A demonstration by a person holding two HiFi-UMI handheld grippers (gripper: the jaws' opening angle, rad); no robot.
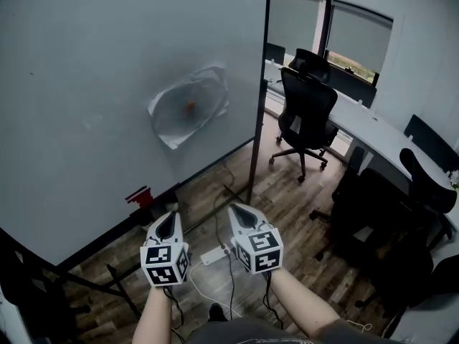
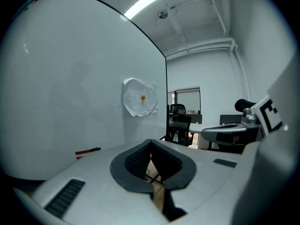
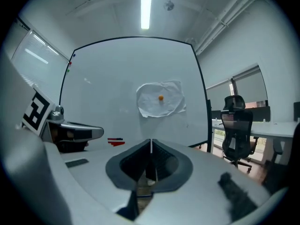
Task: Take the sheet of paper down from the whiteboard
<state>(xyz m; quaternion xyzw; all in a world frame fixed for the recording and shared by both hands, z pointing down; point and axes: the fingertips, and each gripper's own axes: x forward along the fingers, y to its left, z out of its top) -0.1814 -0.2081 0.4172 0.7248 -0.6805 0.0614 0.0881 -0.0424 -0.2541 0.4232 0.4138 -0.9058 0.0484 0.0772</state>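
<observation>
Head view: nothing of the task is done yet. The sheet of paper point(image 1: 172, 117) hangs on the whiteboard point(image 1: 86, 84), close to its right edge at about mid-height, under a small orange magnet point(image 1: 191, 107). The sheet looks crumpled, with curled edges. The left gripper point(image 1: 168, 218) and right gripper point(image 1: 241, 211) are low, well apart from the board, so the reach, the grasp and the pull all remain.

Left gripper view: its jaws are pressed together with nothing between them. The sheet point(image 2: 136, 108) shows ahead, wrinkled and roundish, near the board's right edge.

Right gripper view: its jaws also meet, empty. The sheet point(image 3: 152, 104) sits straight ahead, with a creased, uneven outline.
</observation>
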